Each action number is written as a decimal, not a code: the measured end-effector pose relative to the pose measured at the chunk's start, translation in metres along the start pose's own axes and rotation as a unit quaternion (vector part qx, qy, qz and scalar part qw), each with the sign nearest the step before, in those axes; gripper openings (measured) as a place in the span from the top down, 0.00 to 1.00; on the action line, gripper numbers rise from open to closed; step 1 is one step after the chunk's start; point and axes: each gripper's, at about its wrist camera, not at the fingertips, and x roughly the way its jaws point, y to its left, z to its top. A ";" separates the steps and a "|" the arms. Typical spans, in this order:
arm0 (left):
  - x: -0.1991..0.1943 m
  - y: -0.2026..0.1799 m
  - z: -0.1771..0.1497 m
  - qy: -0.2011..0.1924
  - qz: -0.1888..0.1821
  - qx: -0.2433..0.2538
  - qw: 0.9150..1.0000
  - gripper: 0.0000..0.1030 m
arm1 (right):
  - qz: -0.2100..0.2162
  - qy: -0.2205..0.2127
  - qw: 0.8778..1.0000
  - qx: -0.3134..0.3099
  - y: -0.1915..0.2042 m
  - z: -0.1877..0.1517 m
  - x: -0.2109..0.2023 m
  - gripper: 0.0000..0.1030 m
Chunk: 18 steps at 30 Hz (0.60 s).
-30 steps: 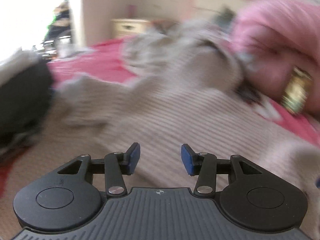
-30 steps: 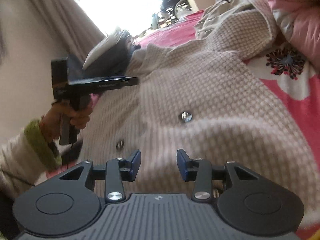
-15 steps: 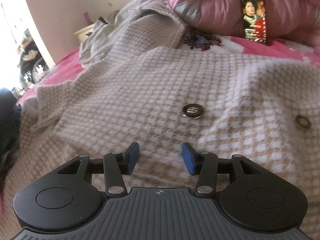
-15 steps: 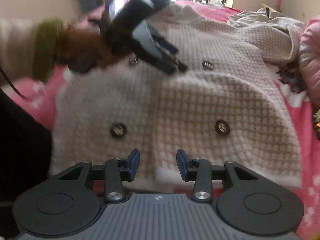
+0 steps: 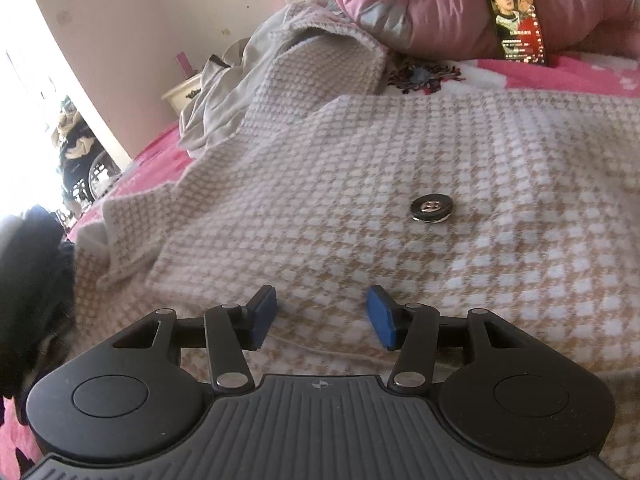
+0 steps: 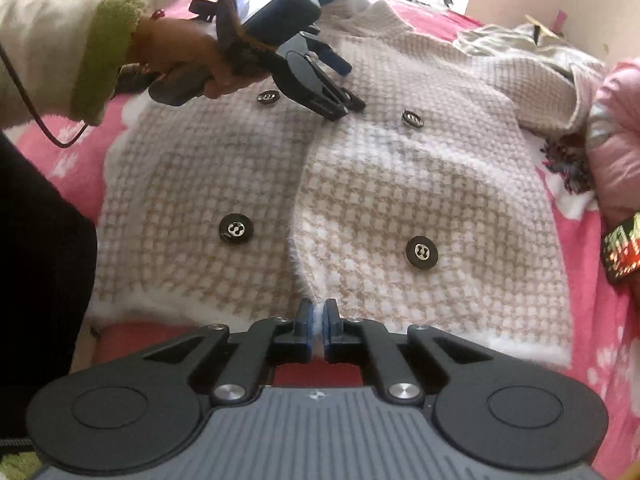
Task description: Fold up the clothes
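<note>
A beige and white checked knit cardigan (image 6: 400, 184) with black buttons (image 6: 421, 252) lies flat, front up, on a pink bed. My right gripper (image 6: 318, 320) is shut on the white hem of the cardigan at the front opening. My left gripper (image 5: 322, 316) is open, low over the upper chest of the cardigan (image 5: 360, 168), just short of a black button (image 5: 432, 209). In the right wrist view the left gripper (image 6: 340, 84) hovers at the cardigan's upper front, held by a hand.
A pink puffy coat (image 5: 440, 4) lies at the far right with a lit phone (image 5: 516, 16) leaning on it. Grey clothes (image 5: 224, 92) are heaped beyond the cardigan's sleeve. A dark garment (image 5: 28, 280) lies at the left. The pink blanket (image 6: 600, 360) surrounds the cardigan.
My right gripper has moved down to the cardigan's hem and shut on it. My left gripper has moved closer over the upper front and stays open.
</note>
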 end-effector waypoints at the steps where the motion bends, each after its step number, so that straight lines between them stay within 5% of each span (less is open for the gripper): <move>1: 0.000 0.000 -0.001 -0.002 0.005 0.008 1.000 0.50 | 0.005 0.001 1.000 0.002 -0.001 0.001 0.002 0.95; 13: -0.005 -0.002 0.002 -0.006 0.036 0.047 0.998 0.51 | 0.046 0.055 0.997 -0.004 -0.002 -0.006 0.021 0.89; 18: -0.036 -0.002 0.018 -0.040 0.046 0.042 0.997 0.51 | 0.068 0.023 0.996 0.049 -0.032 -0.002 -0.011 0.81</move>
